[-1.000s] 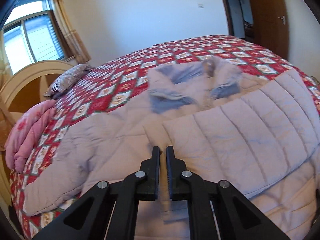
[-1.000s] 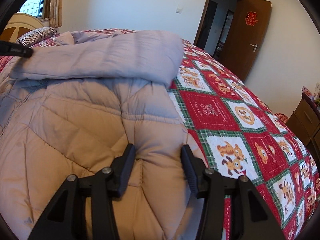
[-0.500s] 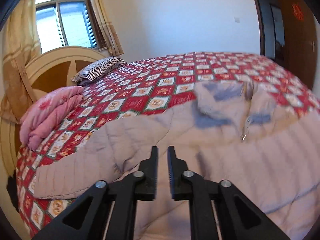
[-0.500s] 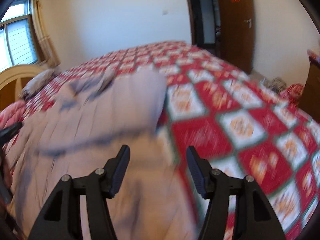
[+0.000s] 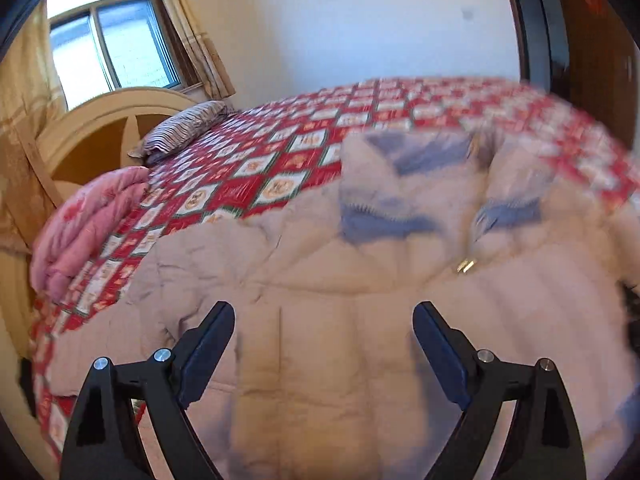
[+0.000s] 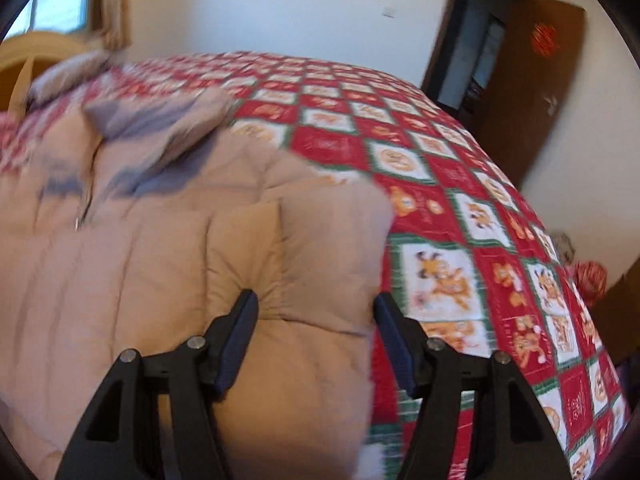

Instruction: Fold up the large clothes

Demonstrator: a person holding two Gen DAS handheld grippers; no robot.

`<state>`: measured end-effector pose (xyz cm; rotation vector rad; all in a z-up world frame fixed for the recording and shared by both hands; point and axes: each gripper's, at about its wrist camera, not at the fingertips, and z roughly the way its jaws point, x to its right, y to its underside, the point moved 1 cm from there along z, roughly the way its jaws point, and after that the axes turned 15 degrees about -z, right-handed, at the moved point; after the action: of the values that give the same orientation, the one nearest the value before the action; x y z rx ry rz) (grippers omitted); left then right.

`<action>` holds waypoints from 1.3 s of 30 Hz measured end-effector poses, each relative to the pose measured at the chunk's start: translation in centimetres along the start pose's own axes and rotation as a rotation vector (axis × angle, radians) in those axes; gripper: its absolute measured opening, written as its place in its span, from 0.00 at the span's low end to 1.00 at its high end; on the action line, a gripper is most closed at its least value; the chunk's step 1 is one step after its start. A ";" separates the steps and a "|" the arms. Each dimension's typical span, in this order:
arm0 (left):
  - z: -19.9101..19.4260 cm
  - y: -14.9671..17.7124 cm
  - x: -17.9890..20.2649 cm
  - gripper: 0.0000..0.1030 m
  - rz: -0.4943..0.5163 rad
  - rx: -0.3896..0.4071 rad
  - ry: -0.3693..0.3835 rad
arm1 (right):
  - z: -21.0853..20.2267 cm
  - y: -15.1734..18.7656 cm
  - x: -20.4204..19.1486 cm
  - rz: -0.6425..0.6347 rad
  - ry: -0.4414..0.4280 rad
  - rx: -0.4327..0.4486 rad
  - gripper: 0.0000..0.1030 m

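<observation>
Two grippers, and neither has hold of anything: that is your main exposure. The pale beige quilted down coat point(image 5: 328, 320) lies spread face-up on the bed with the red-and-white patchwork cover point(image 6: 460, 184), collar toward the far side. Your left gripper point(image 5: 324, 344) hangs over the coat's body with its jaws springing wide apart and nothing between them but air above the fabric. Your right gripper point(image 6: 316, 328) sits over the coat's right-hand edge, jaws apart and opening a little, with the puffy fabric showing between them; whether the pads press on it I cannot tell, though it looks loose.

The padding is thick and slippery by the look of it. If you pinch only the top shell, I expect the layer to slide out as you lift, and the fold to come up lopsided. Close on the coat's edge with one gripper ahead of the other and the body will likely skew across the bed.

The small metal zip pull point(image 5: 464, 266) lies exposed near the collar; dragging a jaw across it could snag. Both views are smeared with motion, so steady yourself before closing.
</observation>
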<state>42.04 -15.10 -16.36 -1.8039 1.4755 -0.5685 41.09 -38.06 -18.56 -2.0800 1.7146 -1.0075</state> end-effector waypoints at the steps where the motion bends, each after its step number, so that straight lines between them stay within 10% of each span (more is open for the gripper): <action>1: 1.3 0.9 0.2 0.89 0.023 -0.019 -0.040 | 0.4 0.3 -0.5 -0.016 0.005 -0.005 0.63; 9: 0.3 1.6 -1.1 0.89 -0.027 -0.044 0.054 | -1.4 1.1 1.5 0.075 -0.020 0.000 0.65; 15: -0.6 0.3 0.0 0.89 -0.044 -0.013 0.104 | -7.9 -0.7 -1.7 0.082 -0.072 0.186 0.66; 22: 2.6 2.7 1.0 0.91 0.008 -0.056 0.064 | -1.4 1.0 -5.7 -0.005 -0.117 0.040 0.67; 39: 3.6 3.3 1.8 0.98 0.025 -0.062 0.026 | -0.6 1.1 -6.4 -0.024 -0.082 0.024 0.68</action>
<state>43.02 -16.19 -21.35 -1.8293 1.5472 -0.5411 39.45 -32.24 -20.97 -2.1014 1.6344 -0.9310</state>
